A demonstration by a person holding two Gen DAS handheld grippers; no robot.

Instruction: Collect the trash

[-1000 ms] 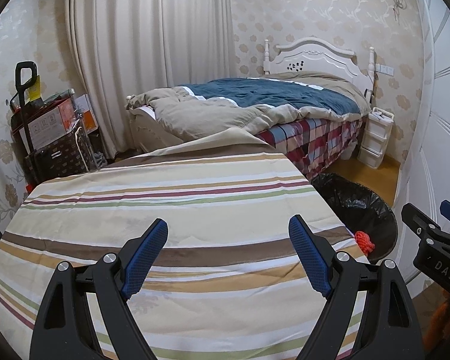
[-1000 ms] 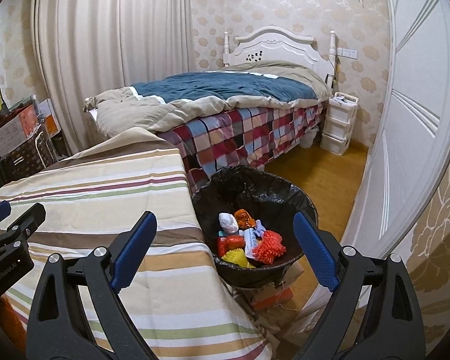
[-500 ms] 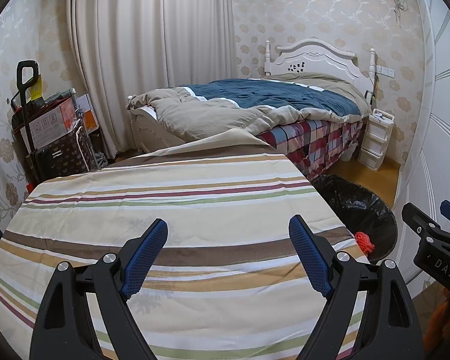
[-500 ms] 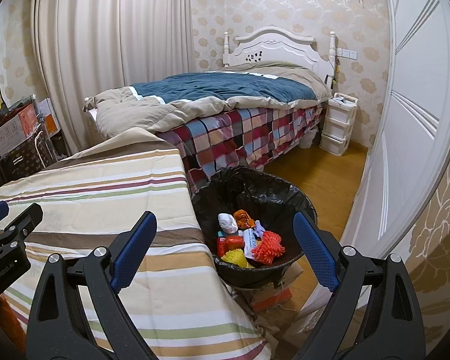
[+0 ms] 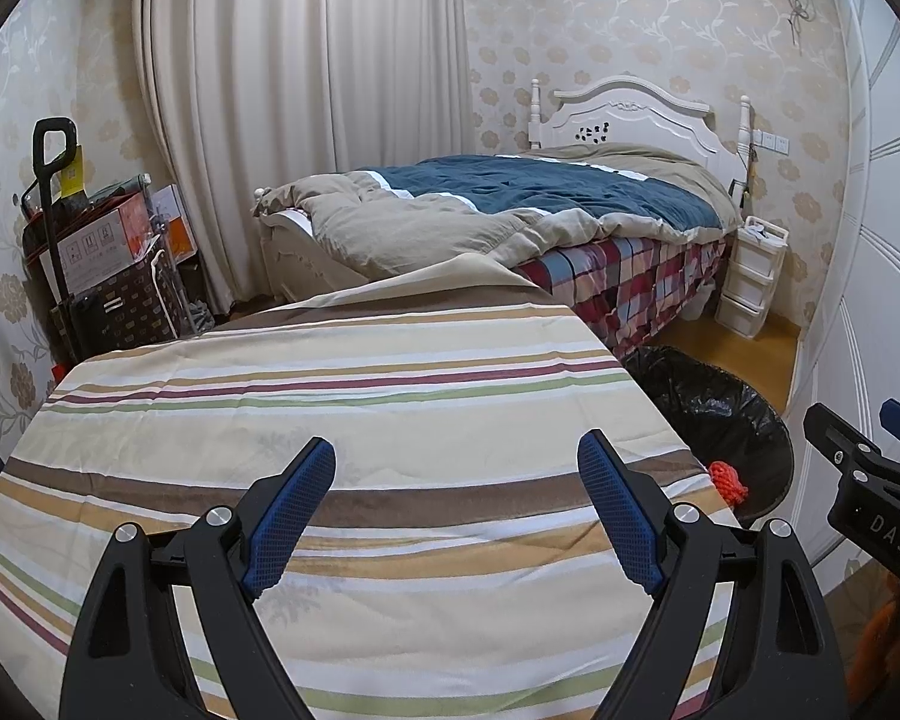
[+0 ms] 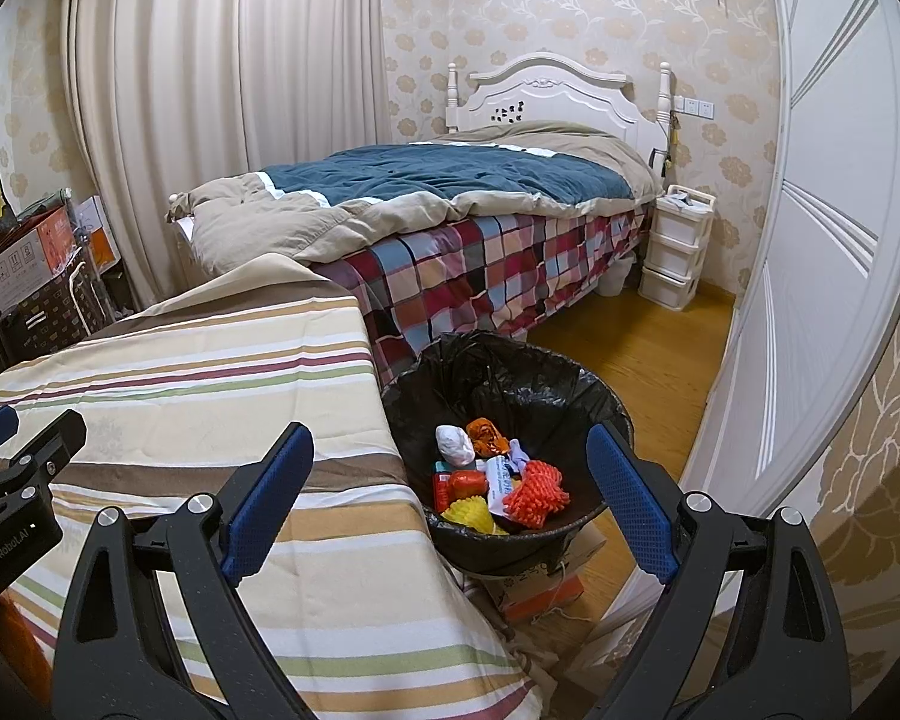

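A round bin lined with a black bag (image 6: 498,372) stands beside the right edge of a table under a striped cloth (image 6: 210,384). Inside lie several pieces of trash: an orange net ball (image 6: 535,493), a white crumpled wad (image 6: 455,443), a red packet (image 6: 467,483), a yellow net (image 6: 467,510). My right gripper (image 6: 447,495) hangs open and empty above the table's edge and the bin. My left gripper (image 5: 457,507) is open and empty over the striped cloth (image 5: 342,408); the bin (image 5: 714,414) and orange net (image 5: 727,480) show at its right.
A bed with a blue and beige duvet (image 6: 426,192) stands behind the table. White plastic drawers (image 6: 675,246) sit by the headboard. A white wardrobe door (image 6: 810,252) runs along the right. Boxes and a trolley (image 5: 96,264) stand at the left wall. A cardboard box (image 6: 540,591) lies under the bin.
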